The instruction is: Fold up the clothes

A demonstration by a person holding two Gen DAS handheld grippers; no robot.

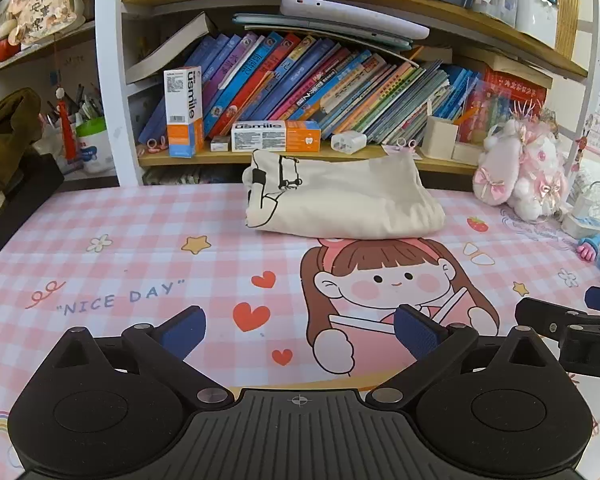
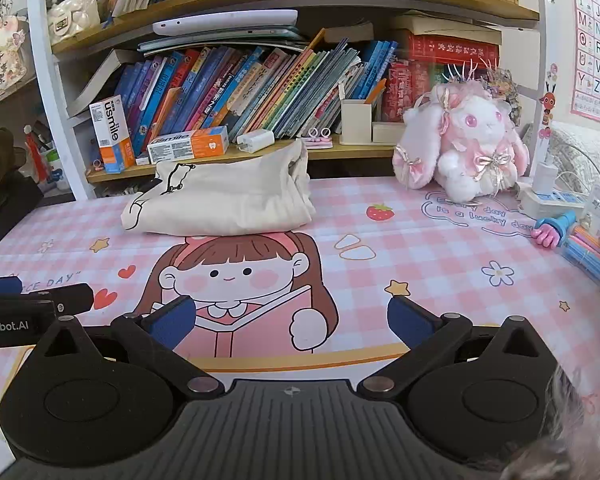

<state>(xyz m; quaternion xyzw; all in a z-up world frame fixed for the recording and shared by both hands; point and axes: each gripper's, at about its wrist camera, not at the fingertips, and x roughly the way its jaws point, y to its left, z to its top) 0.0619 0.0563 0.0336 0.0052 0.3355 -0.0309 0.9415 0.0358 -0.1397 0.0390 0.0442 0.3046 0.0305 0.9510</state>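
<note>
Cream folded garment (image 1: 342,196) lies well beyond left tongs (image 1: 300,326) and right tongs (image 2: 290,318), both wide, empty.

The desk mat (image 1: 140,240) is pink-and-white check, printed with a brown-haired cartoon girl, red hearts, yellow stars and a strawberry. The folded garment (image 1: 340,204) is cream with black line drawing. The plush rabbit (image 2: 464,152) is white and pink. Both grippers are black with blue pads (image 1: 414,330).

Bright, even light; sharp centre, fisheye-bent edges, dark corners.
</note>
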